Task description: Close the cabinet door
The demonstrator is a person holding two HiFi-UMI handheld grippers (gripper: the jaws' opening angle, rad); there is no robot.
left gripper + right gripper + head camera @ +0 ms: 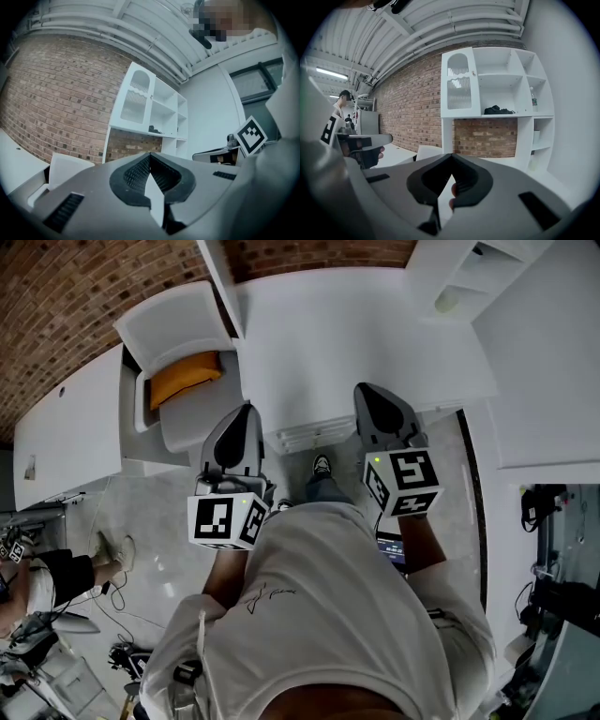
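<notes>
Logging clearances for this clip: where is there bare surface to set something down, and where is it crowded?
The white tabletop is bare from the chair across to the shelf unit. The chair seat carries an orange cushion; one shelf holds a black object.

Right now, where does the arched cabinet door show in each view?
Head view: not clearly in it; only the shelf unit shows, top right.
Left gripper view: cabinet door, upper centre, at the shelf unit's left end.
Right gripper view: upper centre, again at the left end.
Shared landmark: the brick wall.
</notes>
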